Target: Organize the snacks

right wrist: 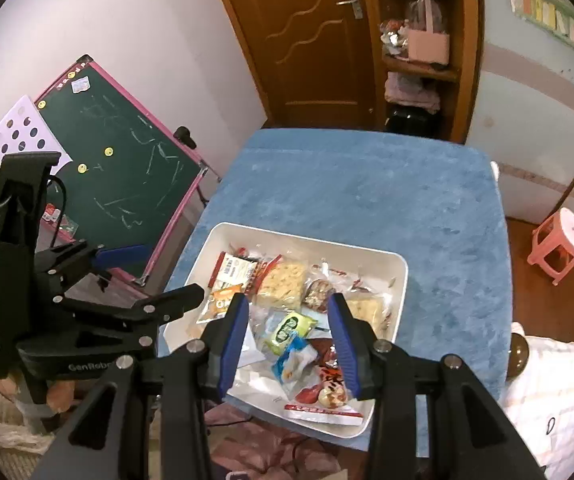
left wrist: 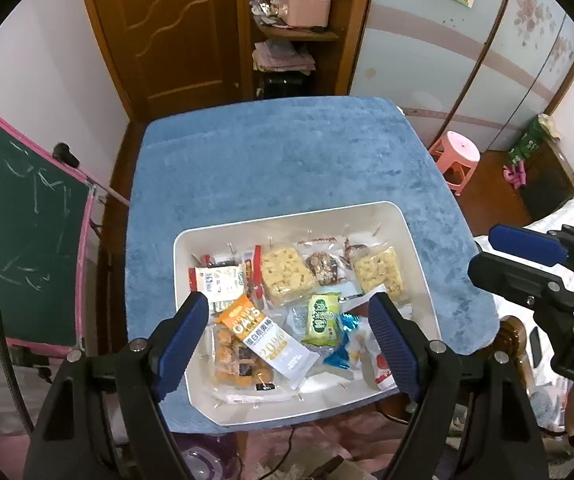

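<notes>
One table covered with a blue cloth is seen ahead of both grippers, and one white tray lies on its near part, directly under the jaws. The tray's long axis runs across the left gripper's jaws.

Inside the tray a heap of wrapped snacks is found. Two yellow puffed-grain bars lie beyond the left jaws, long axes pointing away from them. One orange and white oat bar lies between the left jaws, slanted. One green packet lies between the right jaws. One red and white packet lies under the right jaws.

The left gripper is spread wide, nothing pinched. The right gripper is also parted, nothing pressed.
</notes>
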{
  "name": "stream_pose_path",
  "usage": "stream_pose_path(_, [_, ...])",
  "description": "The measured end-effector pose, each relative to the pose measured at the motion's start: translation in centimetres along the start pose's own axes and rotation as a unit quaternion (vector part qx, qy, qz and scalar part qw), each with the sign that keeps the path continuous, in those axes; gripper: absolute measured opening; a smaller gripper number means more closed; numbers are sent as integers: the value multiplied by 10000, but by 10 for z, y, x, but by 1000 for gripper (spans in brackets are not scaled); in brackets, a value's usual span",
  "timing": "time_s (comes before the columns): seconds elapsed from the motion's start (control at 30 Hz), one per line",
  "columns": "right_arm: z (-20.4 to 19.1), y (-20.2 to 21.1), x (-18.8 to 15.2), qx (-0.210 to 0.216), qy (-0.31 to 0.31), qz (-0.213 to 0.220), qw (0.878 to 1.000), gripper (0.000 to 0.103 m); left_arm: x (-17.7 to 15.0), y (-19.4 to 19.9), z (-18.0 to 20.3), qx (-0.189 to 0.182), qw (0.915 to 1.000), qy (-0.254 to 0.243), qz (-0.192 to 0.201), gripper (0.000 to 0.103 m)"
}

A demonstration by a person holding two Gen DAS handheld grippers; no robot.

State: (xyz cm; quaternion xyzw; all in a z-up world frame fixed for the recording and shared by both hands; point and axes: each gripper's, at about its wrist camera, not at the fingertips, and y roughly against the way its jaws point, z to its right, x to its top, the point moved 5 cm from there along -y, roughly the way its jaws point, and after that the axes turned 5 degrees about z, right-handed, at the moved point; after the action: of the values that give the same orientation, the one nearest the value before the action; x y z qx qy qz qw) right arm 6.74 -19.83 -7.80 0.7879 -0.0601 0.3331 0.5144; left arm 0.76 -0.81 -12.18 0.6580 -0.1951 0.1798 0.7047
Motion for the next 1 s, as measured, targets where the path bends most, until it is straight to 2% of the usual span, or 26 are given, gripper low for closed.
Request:
stream_pose_path(0.33, [3, 14, 4, -450, -109, 408, 9981, 42, 10, 18, 7, 133, 9994, 117, 293, 81])
stream_pose_path(0.53, [1, 20, 3, -440, -324, 515, 9972, 42, 14, 29, 9, 214, 9982, 259, 490, 81])
stream_pose_path(0.7, [-6, 29, 3, -487, -281, 615, 9965, 42, 14, 37, 2, 461, 9952, 574, 644, 86])
stream_pose_path(0.83, [-9, 39, 4, -672, -178, 763, 9947, 42, 9, 45, 1, 428, 9931, 838, 707, 86])
stream_pose_path(1.0, [-10, 48, 6, -884, -139, 925, 9917, 46, 6, 53, 10, 580, 9922, 719, 832, 87])
